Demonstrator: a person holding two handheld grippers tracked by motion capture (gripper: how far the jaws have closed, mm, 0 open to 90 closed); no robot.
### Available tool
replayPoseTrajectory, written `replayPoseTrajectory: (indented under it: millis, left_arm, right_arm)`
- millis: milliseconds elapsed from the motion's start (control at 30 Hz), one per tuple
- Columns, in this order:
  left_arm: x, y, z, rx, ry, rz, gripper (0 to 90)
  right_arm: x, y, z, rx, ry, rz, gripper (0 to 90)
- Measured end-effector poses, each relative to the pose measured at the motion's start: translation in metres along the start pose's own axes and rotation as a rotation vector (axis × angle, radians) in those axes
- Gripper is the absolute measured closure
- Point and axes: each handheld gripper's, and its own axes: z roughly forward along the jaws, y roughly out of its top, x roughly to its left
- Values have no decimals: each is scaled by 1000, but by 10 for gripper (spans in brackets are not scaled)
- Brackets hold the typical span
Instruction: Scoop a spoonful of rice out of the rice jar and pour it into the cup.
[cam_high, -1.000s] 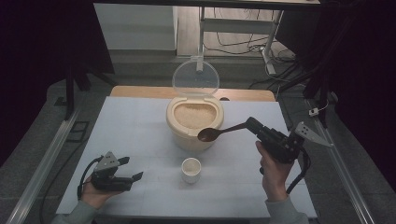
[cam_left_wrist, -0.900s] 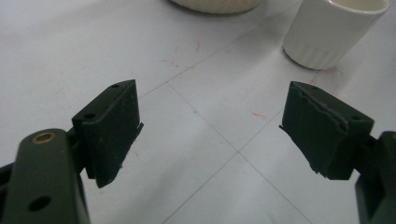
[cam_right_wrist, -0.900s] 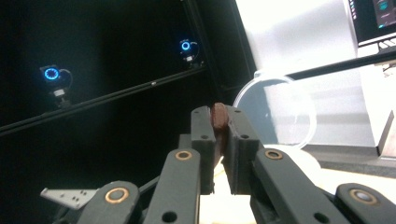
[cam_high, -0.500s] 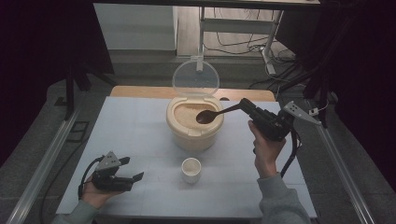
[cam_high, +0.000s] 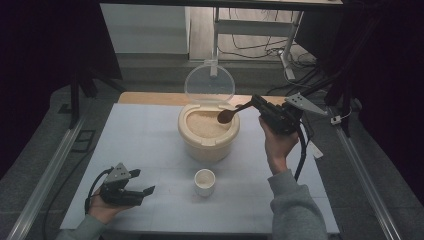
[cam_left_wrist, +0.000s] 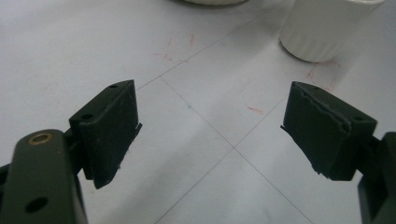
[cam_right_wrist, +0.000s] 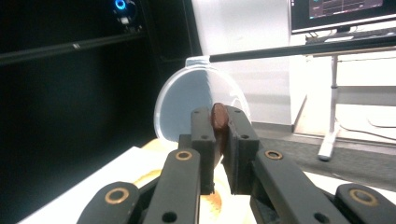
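A cream tub (cam_high: 208, 135) of pale grain stands mid-table with its clear round lid (cam_high: 209, 83) tipped up behind it. My right gripper (cam_high: 257, 104) is shut on the handle of a brown wooden spoon (cam_high: 228, 115), whose bowl hangs over the tub's right side. In the right gripper view the spoon handle (cam_right_wrist: 219, 116) pokes up between the jaws, with the lid (cam_right_wrist: 187, 107) beyond. A small white cup (cam_high: 204, 181) sits in front of the tub. My left gripper (cam_high: 141, 192) rests open on the near left of the table, its jaws wide apart over bare surface, the cup (cam_left_wrist: 327, 28) ahead to the right.
The white table top (cam_high: 150, 145) has thin grid lines and faint red marks (cam_left_wrist: 254, 110). Metal rails (cam_high: 47, 175) run along both sides. A wooden board (cam_high: 150, 98) lies behind the tub. A cable (cam_high: 301, 155) trails from the right gripper.
My right gripper has carried the spoon from the front right of the tub up and back over its right rim. The left gripper has stayed put.
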Motion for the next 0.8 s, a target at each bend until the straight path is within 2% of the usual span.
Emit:
replayPoseTrajectory:
  millis: [167, 300, 367, 467, 800]
  left_arm:
    - [-1, 0, 2, 12, -6, 2, 176]
    - [-1, 0, 2, 14, -6, 3, 176]
    - [-1, 0, 3, 15, -7, 5, 176]
    - [-1, -1, 3, 15, -8, 6, 176]
    - [-2, 0, 4, 18, -12, 8, 176]
  right_arm:
    - [8, -2, 10, 52, -56, -108, 830]
    - [13, -9, 20, 97, -60, -150, 830]
    - [15, -11, 24, 112, -55, -146, 830]
    - [12, -17, 26, 117, -48, -105, 830]
    - [-7, -36, 32, 127, -19, 109, 830]
